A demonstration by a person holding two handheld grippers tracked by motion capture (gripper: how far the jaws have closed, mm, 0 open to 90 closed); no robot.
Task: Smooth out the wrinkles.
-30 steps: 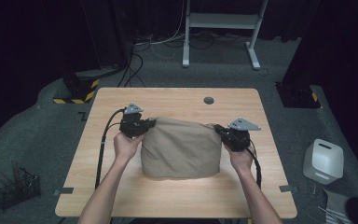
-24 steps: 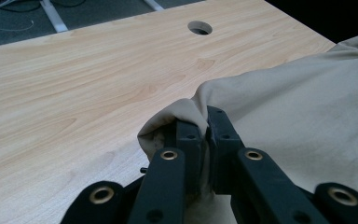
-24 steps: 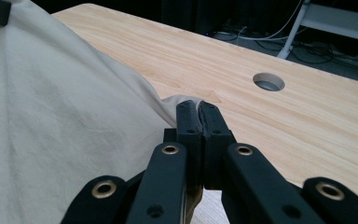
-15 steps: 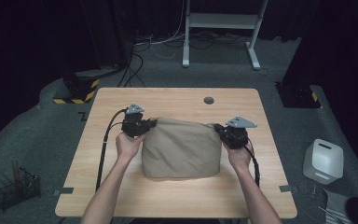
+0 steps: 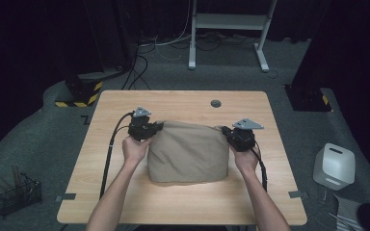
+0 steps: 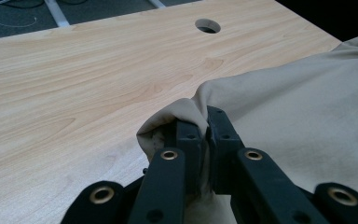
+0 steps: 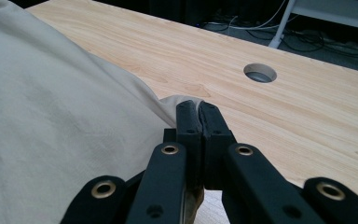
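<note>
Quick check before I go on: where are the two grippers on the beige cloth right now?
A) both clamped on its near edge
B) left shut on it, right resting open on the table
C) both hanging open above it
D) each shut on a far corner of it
D: the left gripper and right gripper each pinch a far corner of the beige cloth.

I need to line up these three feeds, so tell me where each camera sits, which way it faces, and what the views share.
High view: fixed above the person's side, looking forward and down on the wooden table; both forearms enter from the bottom, left gripper and right gripper at the beige cloth.
Left gripper view: rides the left gripper, looking along its jaws, shut on a cloth corner.
Right gripper view: rides the right gripper, jaws shut on the opposite corner.
Shared: both gripper views show the cloth and the table's round hole.
</note>
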